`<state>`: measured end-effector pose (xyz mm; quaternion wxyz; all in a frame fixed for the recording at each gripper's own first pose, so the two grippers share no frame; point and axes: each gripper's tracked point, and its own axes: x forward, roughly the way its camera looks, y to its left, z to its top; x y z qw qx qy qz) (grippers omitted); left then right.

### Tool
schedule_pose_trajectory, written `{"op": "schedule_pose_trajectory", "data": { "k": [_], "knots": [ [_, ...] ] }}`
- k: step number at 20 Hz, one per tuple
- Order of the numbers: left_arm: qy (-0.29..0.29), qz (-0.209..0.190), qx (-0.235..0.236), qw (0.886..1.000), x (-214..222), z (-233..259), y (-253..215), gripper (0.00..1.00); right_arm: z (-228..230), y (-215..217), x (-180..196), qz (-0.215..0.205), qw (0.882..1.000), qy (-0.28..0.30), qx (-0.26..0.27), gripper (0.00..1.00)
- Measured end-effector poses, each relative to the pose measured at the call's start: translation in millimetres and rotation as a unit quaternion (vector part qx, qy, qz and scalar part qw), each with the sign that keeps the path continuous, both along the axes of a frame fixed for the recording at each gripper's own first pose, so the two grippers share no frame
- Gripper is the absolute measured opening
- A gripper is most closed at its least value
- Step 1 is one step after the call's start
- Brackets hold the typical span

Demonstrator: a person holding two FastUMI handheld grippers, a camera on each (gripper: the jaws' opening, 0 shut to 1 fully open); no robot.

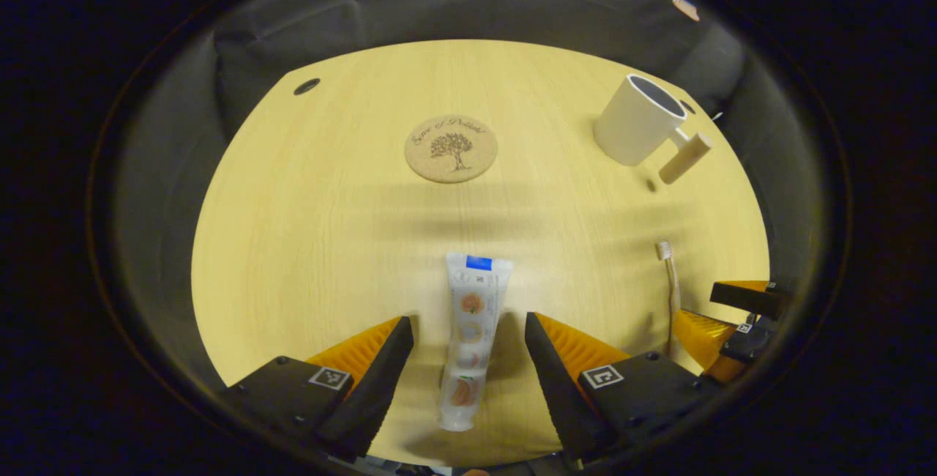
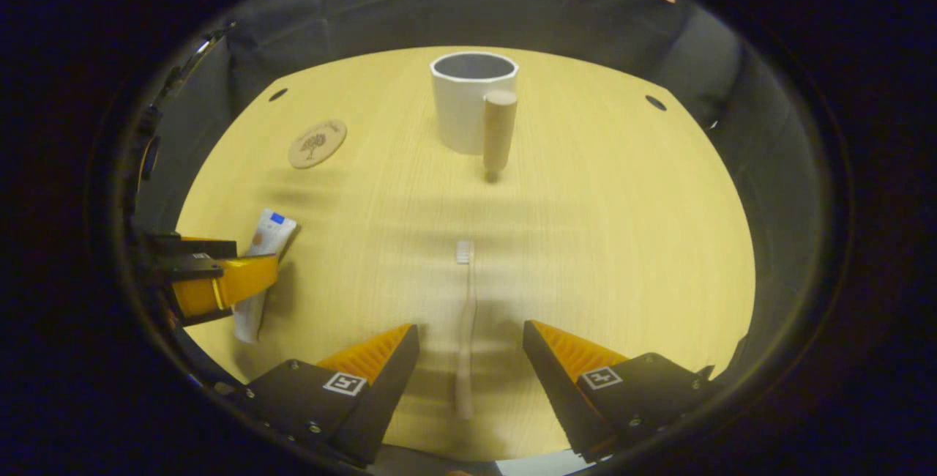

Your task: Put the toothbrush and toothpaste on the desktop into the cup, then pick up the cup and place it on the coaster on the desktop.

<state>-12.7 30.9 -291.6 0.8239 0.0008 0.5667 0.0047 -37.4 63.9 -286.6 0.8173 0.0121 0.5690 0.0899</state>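
Left gripper [image 1: 468, 359] spread astride the toothpaste [image 1: 471, 340], right gripper [image 2: 468, 362] spread astride the toothbrush [image 2: 465, 329], probably lined up to pinch; cup [image 2: 468, 99] and coaster [image 2: 317, 143] wait beyond

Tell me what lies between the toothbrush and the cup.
Nothing: in the right gripper view, bare desktop runs from the toothbrush bristles up to the cup and its wooden handle.

Warm, even light falls on the bench [image 1: 307, 242], soft banded shadows crossing its middle; fisheye bending curves its edges, and the dim surroundings look slightly soft
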Motion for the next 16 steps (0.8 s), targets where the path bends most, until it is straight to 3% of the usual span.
{"op": "schedule_pose_trajectory", "data": {
  "k": [7, 9, 11, 12, 16],
  "knots": [
    [0.027, -0.001, 0.004, 1.0, -5, -15, -5, 0.96, -18, 2, -15, 0.037, 0.997, 0.065, -0.029, 0.86],
    [0.029, -0.001, 0.008, 1.0, -5, -19, -4, 0.99, -21, 8, -18, 0.045, 0.996, 0.077, -0.026, 0.67],
    [0.034, -0.001, 0.014, 0.999, -5, -24, -6, 0.95, -21, 10, -14, 0.041, 0.996, 0.075, -0.023, 0.66],
    [0.03, -0.004, 0.016, 0.999, -3, -24, -7, 0.94, -21, 12, -14, 0.042, 0.996, 0.078, -0.019, 0.6],
    [0.026, -0.009, 0.016, 0.999, -1, -24, -14, 0.76, -21, 11, -13, 0.037, 0.995, 0.089, -0.011, 0.46]
  ]
}}
